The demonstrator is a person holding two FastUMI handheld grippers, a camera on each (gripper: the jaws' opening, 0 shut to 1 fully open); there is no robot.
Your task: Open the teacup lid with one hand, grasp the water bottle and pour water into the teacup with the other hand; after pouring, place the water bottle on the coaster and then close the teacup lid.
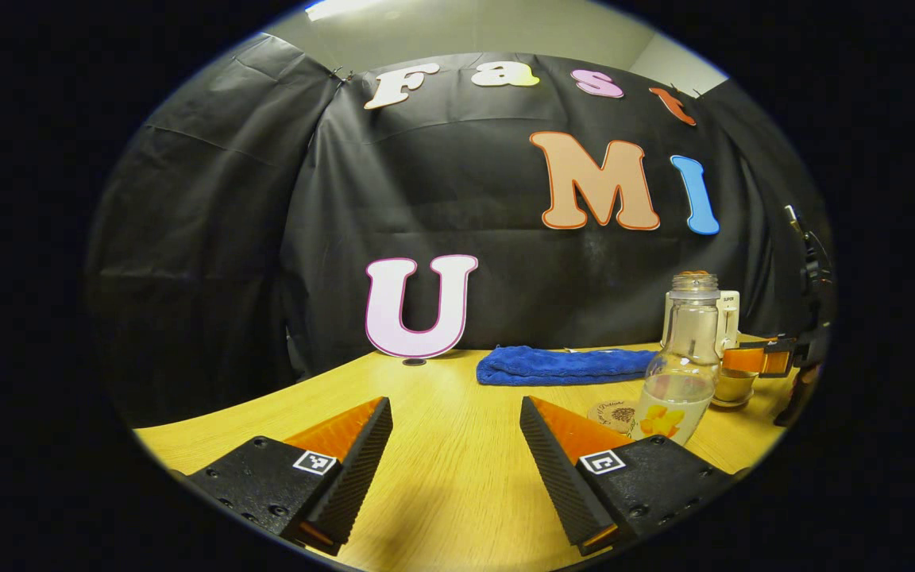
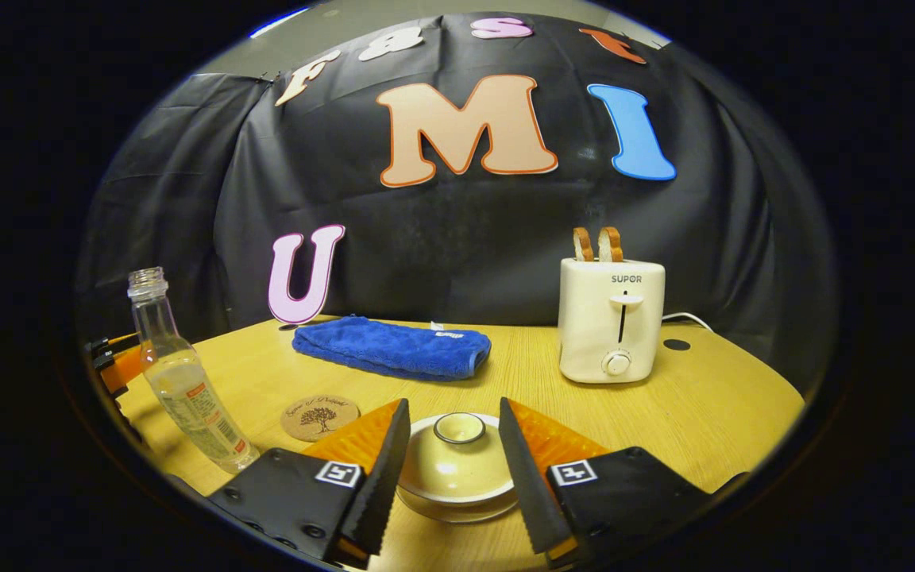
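In the left gripper view, the left gripper [image 1: 456, 469] sits at the bottom centre with its fingers spread wide apart over bare yellow table [image 1: 442, 397], holding nothing. Right of centre, a folded blue towel [image 1: 565, 365] lies at the table's far edge. Further right, low in the frame, the round coaster [image 1: 615, 415] lies flat, just left of the water bottle [image 1: 684, 373], which stands upright and uncapped with a little water in its base. Behind the bottle is a white toaster [image 1: 727, 318], and at the right edge the right gripper's orange fingers [image 1: 759, 360] sit over the teacup [image 1: 734, 388]. In the right gripper view, the bottle [image 2: 179, 381] leans at the lower left, the left gripper's orange finger [image 2: 125, 367] beside it. The coaster [image 2: 319, 417] lies right of it and apart, the towel [image 2: 394, 348] beyond. At bottom centre the right gripper [image 2: 451, 453] has its fingers apart on either side of the teacup lid [image 2: 457, 461], not visibly pressing it; the lid rests on the cup. The toaster [image 2: 612, 330] stands at the right with two bread slices [image 2: 597, 244] up.
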